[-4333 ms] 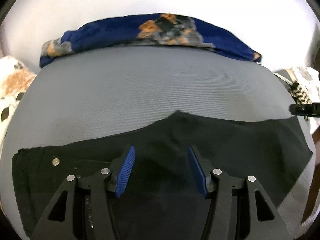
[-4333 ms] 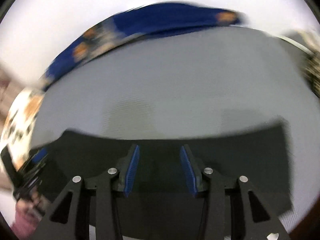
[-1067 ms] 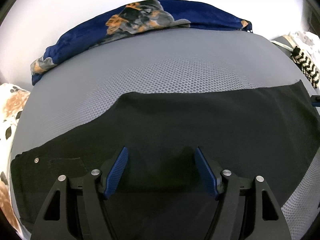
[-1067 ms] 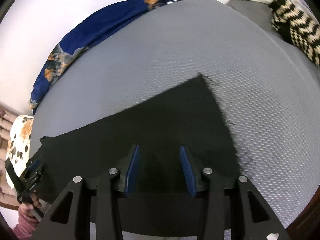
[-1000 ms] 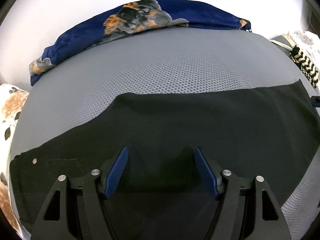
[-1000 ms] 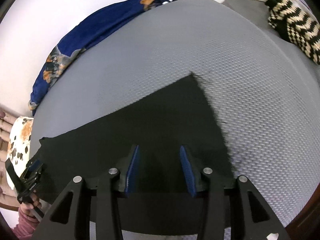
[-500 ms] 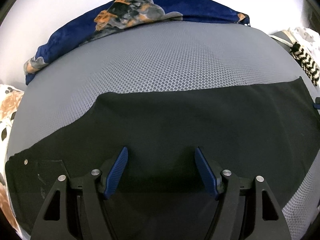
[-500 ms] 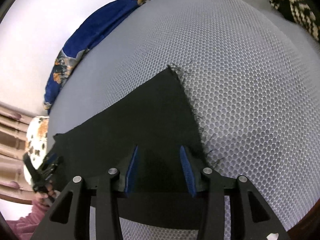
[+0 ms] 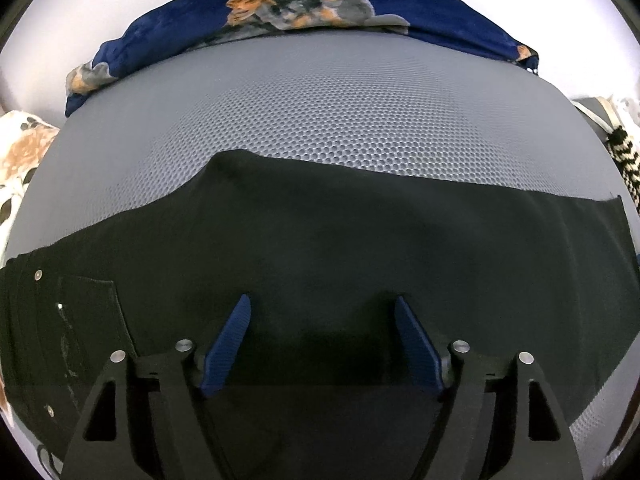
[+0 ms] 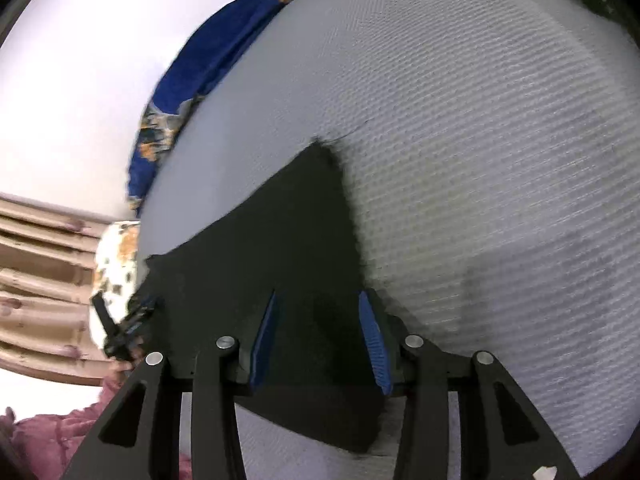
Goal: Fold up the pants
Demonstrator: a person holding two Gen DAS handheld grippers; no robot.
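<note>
Inspector: Where are the pants (image 9: 360,248)?

Assessor: Flat on the grey mattress (image 9: 340,112). Soft, limp, light, frayed at the hem. The left gripper (image 9: 322,344) has just widened, empty; the right gripper (image 10: 320,340) hangs part-open, empty. Best taken at the hem corners.

The black pants (image 9: 340,248) are matt woven cloth with small shiny metal rivets (image 9: 38,275). Beneath lies a grey honeycomb-mesh mattress cover (image 9: 320,112). At the far edge, a plush navy printed blanket (image 9: 440,12). Gripper pads (image 9: 226,344) look ribbed blue rubber.
</note>
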